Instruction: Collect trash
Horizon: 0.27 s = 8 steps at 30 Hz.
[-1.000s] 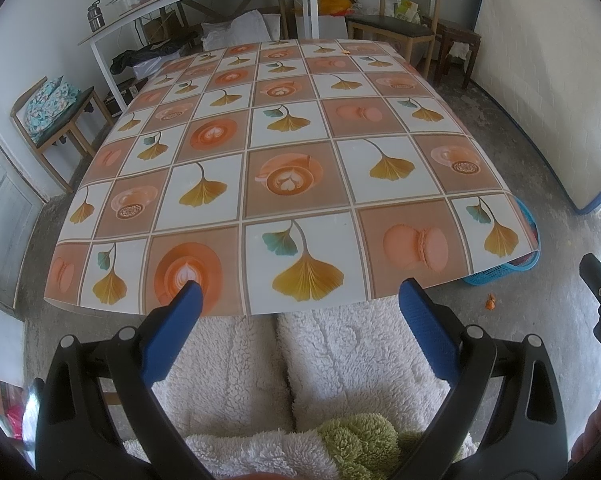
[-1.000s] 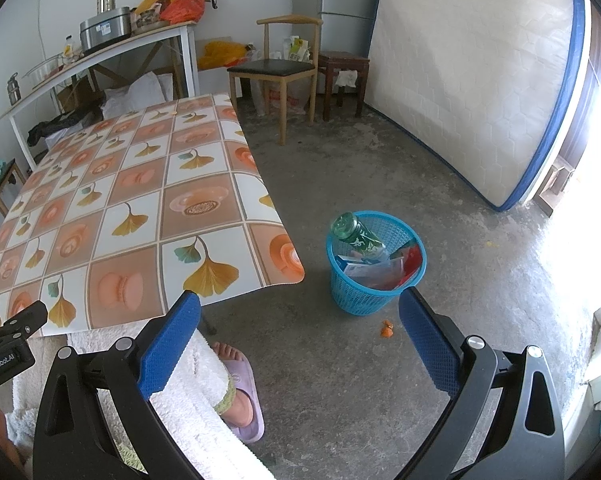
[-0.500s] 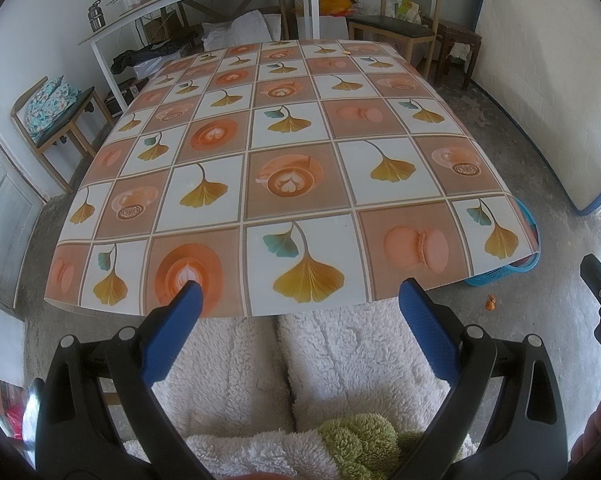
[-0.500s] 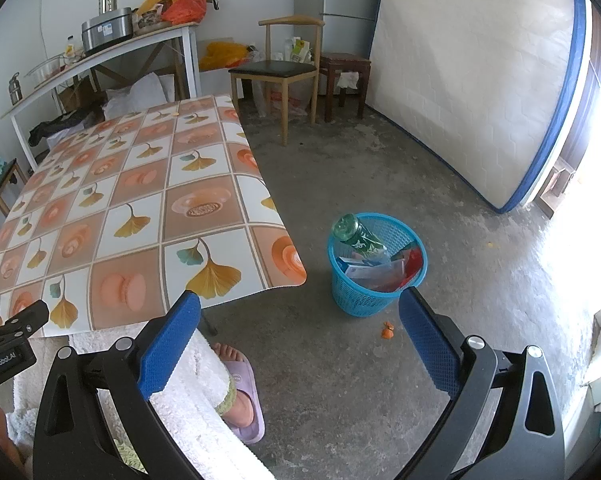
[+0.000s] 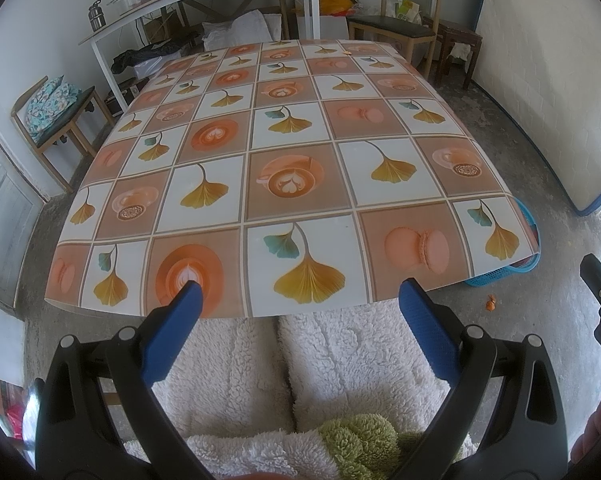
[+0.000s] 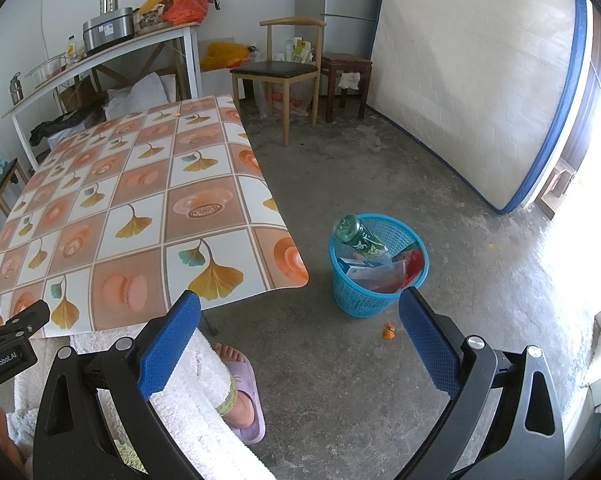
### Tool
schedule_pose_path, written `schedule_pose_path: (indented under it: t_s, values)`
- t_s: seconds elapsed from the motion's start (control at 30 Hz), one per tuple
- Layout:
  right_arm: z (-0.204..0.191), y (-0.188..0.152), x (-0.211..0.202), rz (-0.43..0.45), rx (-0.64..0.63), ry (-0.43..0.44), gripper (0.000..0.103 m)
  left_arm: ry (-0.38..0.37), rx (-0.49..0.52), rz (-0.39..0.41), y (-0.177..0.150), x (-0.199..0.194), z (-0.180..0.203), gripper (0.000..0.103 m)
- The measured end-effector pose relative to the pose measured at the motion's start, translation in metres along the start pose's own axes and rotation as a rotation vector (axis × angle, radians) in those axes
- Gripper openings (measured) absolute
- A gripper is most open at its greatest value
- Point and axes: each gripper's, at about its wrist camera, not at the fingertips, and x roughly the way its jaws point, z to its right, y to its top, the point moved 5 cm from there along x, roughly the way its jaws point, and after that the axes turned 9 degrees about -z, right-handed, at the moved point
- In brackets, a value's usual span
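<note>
Comparing views, nothing has shifted: both tongs, left tongs (image 5: 296, 300) and right tongs (image 6: 299, 308), stay released and empty; the orange scrap (image 6: 388, 331) beside the basket (image 6: 374, 296) remains uncollected.

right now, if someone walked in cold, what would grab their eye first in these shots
The tablecloth, a bright grid of orange cups and ginkgo leaves, fills the left view. On the floor right of the table stands a blue basket full of trash, a green bottle poking out, and one orange scrap lies just in front of it. Both the left gripper and the right gripper are open and hold nothing.
</note>
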Motion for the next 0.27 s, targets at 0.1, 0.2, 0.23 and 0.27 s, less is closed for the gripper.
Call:
schedule_pose_path:
  t_s: [0.1, 0.2, 0.23, 0.27]
  values:
    - [-0.0002, 0.0000, -0.0001, 0.001, 0.000, -0.002, 0.097, 0.000, 0.001, -0.002, -0.0005, 0.0004, -0.0007, 0.095]
    - [0.0002, 0.0003, 0.0000, 0.001, -0.001, -0.002, 0.097, 0.000, 0.001, -0.001, -0.0004, 0.0002, -0.0004, 0.094]
    - [0.0004, 0.0004, 0.0000, 0.000, -0.001, -0.002, 0.097, -0.001, 0.002, -0.001, -0.0008, 0.0003, -0.0007, 0.094]
    - [-0.0007, -0.0004, 0.0002, 0.000, -0.001, -0.002, 0.097, -0.001, 0.002, -0.001, -0.0010, 0.0003, -0.0009, 0.094]
